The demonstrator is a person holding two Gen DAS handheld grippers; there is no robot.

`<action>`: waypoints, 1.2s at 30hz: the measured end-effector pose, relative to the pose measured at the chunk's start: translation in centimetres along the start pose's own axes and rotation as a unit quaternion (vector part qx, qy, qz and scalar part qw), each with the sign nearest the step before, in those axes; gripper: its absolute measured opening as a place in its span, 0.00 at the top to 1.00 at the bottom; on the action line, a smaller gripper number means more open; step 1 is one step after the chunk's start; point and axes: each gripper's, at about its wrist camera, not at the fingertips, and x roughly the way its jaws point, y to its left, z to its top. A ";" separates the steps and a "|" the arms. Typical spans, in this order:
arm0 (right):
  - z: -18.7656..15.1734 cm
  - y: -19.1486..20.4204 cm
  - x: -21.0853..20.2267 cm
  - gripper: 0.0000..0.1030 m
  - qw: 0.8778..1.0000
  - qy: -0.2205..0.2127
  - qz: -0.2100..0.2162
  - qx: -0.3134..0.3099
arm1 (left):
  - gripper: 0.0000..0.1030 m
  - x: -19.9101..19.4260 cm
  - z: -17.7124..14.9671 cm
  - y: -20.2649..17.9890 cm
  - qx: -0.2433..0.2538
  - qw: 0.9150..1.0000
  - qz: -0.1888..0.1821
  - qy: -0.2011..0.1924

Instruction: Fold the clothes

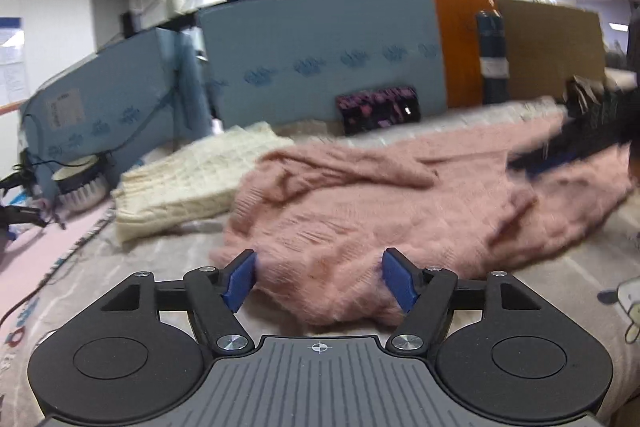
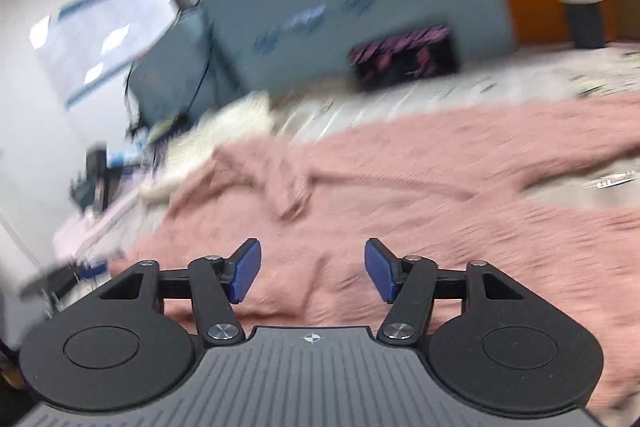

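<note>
Pink sweater [image 1: 360, 211] lies rumpled across the middle of the left wrist frame, spread on a pale printed bed cover [image 1: 168, 267]. Its near hem bunches low centre, right between the blue pads [image 1: 239, 281] of the left gripper [image 1: 320, 279]. The jaws stand well apart; fuzz brushes the pads but they don't pinch it, nothing held.

Folded cream knit [image 1: 188, 183] sits left of centre, just beside the sweater. Blue foam boards [image 1: 312, 55] stand across the back, an orange board [image 1: 460, 47] to their right, a dark pink-patterned box [image 1: 378, 109] leaning at their foot.

Right gripper shows as a dark blur at the right edge [image 1: 576, 143] over the sweater. In its own view, very blurred, the right gripper [image 2: 312, 269] hovers above the sweater [image 2: 400, 195], which fills the centre and right of the frame. Jaws parted, pads [image 2: 245, 271] clear of the fabric, empty. Cream knit [image 2: 208, 143] sits mid-left, box [image 2: 404, 57] upper centre.
</note>
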 end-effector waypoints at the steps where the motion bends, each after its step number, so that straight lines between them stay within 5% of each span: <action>1: -0.2 0.7 0.8 0.55 1.000 0.015 0.001 -0.011 | 0.30 -0.3 0.0 0.4 -0.007 1.000 0.010 -0.007; 3: -0.7 1.4 1.4 0.76 0.999 0.023 0.003 -0.038 | 0.27 -0.2 -0.2 1.2 -0.016 0.999 0.033 -0.002; 5: -1.0 1.7 1.2 0.87 0.998 0.017 0.013 -0.060 | 0.27 0.0 -0.3 1.8 -0.026 0.998 0.049 0.002; 9: 0.0 2.1 -0.8 0.88 0.997 -0.050 -0.005 -0.063 | 0.26 0.2 0.0 2.2 -0.044 0.998 0.050 -0.012; 15: 0.1 2.3 0.8 0.87 0.993 -0.026 -0.053 -0.098 | 0.20 1.3 1.0 0.4 -0.010 0.999 0.028 -0.026; 20: -0.6 2.4 1.3 0.64 0.986 -0.021 -0.104 -0.127 | 0.20 2.8 0.4 -0.3 0.030 0.999 0.040 0.016; 27: -1.0 2.1 1.9 0.45 0.983 -0.006 -0.120 -0.139 | 0.20 2.3 0.3 -0.2 0.032 0.999 0.034 0.004; 31: -0.7 2.0 0.3 0.30 0.981 -0.026 -0.119 -0.149 | 0.15 1.3 0.9 -0.1 0.037 0.999 -0.003 -0.021; 36: -0.7 0.0 -2.9 0.13 0.973 -0.040 -0.121 -0.191 | 0.10 -0.3 0.8 -1.0 0.108 0.989 -0.091 -0.048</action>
